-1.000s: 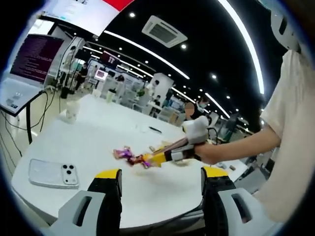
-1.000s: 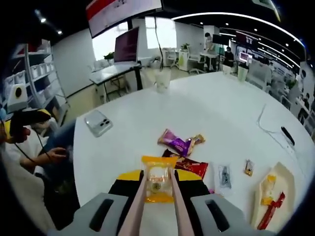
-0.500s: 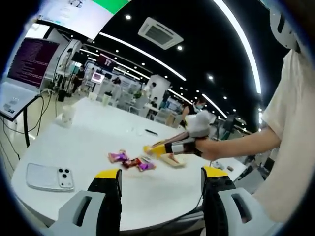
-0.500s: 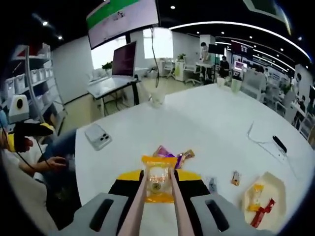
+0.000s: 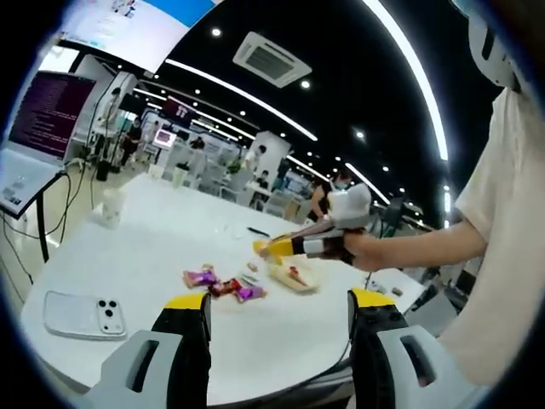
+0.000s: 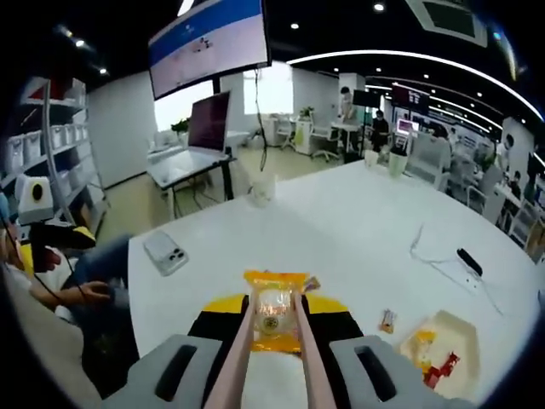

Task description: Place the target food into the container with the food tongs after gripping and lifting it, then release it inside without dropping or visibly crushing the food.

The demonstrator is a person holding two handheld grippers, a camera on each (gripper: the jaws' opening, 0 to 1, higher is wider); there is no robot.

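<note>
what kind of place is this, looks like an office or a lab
Most likely an open-plan office or lab. A big wall screen hangs over a desk with a monitor, a ceiling air-conditioning unit sits among long strip lights, and rows of desks recede behind the white table.

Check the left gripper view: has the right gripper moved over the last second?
Yes. The right gripper has risen from the snack packets and now hangs over the tray.

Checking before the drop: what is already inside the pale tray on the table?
The pale tray holds a yellow-wrapped snack and a red-wrapped snack near one end; the rest looks bare. Anything beneath them is hidden.
</note>
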